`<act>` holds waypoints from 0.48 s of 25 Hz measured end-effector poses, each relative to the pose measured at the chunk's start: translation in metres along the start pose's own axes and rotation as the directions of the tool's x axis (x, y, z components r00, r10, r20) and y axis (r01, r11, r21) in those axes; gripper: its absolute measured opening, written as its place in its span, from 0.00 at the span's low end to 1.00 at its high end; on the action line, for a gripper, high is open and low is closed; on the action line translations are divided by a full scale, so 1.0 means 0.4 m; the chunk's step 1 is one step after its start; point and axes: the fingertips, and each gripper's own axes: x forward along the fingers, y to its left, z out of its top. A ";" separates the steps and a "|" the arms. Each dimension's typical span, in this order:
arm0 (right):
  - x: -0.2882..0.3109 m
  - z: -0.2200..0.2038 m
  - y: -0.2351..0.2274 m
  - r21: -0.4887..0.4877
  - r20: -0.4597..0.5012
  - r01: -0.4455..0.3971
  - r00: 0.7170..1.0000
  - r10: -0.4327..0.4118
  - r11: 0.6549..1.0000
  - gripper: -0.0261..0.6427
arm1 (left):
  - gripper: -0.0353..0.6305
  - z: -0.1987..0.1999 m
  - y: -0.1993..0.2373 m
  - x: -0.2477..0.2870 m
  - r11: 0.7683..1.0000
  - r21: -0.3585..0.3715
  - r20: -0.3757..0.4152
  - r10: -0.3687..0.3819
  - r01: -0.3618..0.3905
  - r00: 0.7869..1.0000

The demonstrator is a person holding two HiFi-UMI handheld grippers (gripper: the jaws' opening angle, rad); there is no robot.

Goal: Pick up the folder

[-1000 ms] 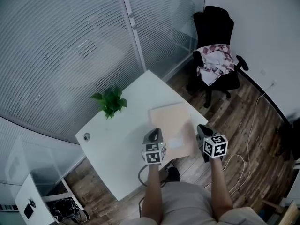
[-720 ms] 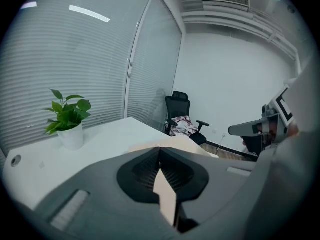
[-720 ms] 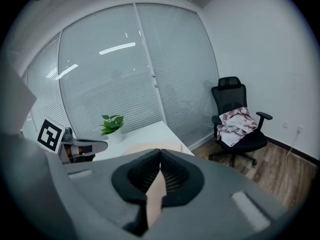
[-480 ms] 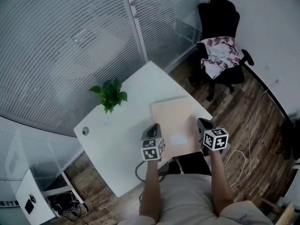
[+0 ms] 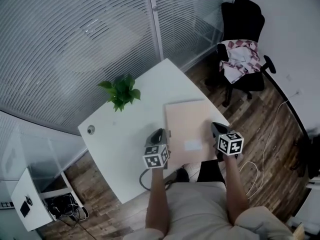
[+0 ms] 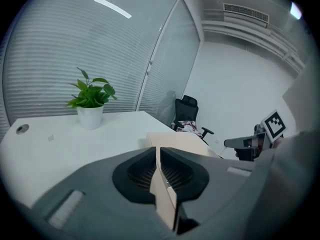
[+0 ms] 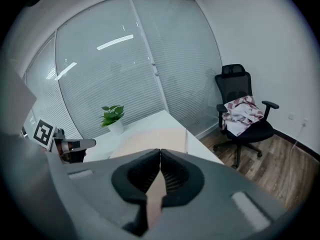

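Left gripper [image 6: 158,156]: jaws pressed together, pinching the thin near edge of the folder [image 5: 189,125]. The beige sheet runs between the pads.
Right gripper [image 7: 160,159]: jaws also pressed together on the folder's edge, with beige showing between the pads.

Count, head view:
- Grippers: 2, lower centre of the frame. The left one is at the folder's lower left edge and the right one at its lower right corner. Each carries 1 marker cube [image 5: 156,157].
- Folder: 1, beige, centre right, over the near part of the table [image 5: 125,144]. It has 1 small pale label on its lower half. Whether the pinched edge is clear of the surface cannot be told.
- Table: 1, white, set diagonally across mid-frame.
- Potted plant [image 5: 120,91]: 1, green with a white pot, up and left of the folder and well apart from it.
- Round grommet [image 5: 90,129]: 1, at the table's left corner.
- Office chair [image 5: 245,39]: 1, black, upper right on the wood floor, with 1 patterned cloth [image 5: 240,59] draped on it.
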 end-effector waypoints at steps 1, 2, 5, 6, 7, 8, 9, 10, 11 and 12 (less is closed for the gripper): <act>0.008 0.004 -0.006 0.000 -0.002 0.002 1.000 -0.002 1.000 0.04 | 0.07 -0.007 0.007 0.002 1.000 -0.009 -0.005 0.000 0.000 1.000; 0.017 0.009 -0.008 -0.007 -0.007 0.003 1.000 -0.003 1.000 0.04 | 0.07 -0.010 0.014 0.004 1.000 -0.021 -0.007 0.000 0.000 1.000; 0.044 0.029 0.014 -0.078 -0.029 -0.010 1.000 0.008 0.997 0.04 | 0.15 0.006 0.037 0.004 0.999 -0.051 0.018 0.005 -0.005 1.000; 0.051 0.039 0.024 -0.101 -0.030 -0.018 0.999 0.015 0.995 0.04 | 0.15 0.015 0.041 0.003 0.999 -0.053 0.028 0.012 -0.010 1.000; 0.057 0.049 0.032 -0.113 -0.027 -0.027 0.999 0.024 0.993 0.04 | 0.15 0.021 0.042 0.004 0.999 -0.052 0.034 0.017 -0.015 0.999; 0.063 0.054 0.037 -0.116 -0.024 -0.036 0.999 0.033 0.993 0.04 | 0.15 0.024 0.041 0.008 0.998 -0.053 0.036 0.018 -0.016 0.999; 0.068 0.055 0.040 -0.112 -0.021 -0.046 0.999 0.044 0.993 0.04 | 0.15 0.023 0.038 0.014 0.998 -0.054 0.034 0.014 -0.012 0.999; 0.075 0.053 0.042 -0.104 -0.019 -0.055 0.998 0.054 0.993 0.04 | 0.16 0.021 0.034 0.025 0.999 -0.053 0.024 0.006 -0.004 1.000; 0.082 0.050 0.041 -0.094 -0.019 -0.063 0.998 0.062 0.994 0.04 | 0.17 0.020 0.030 0.037 0.999 -0.044 0.010 -0.004 0.005 1.000; 0.089 0.047 0.037 -0.085 -0.020 -0.067 0.998 0.066 0.994 0.05 | 0.19 0.018 0.025 0.050 0.999 -0.030 -0.008 -0.014 0.013 1.000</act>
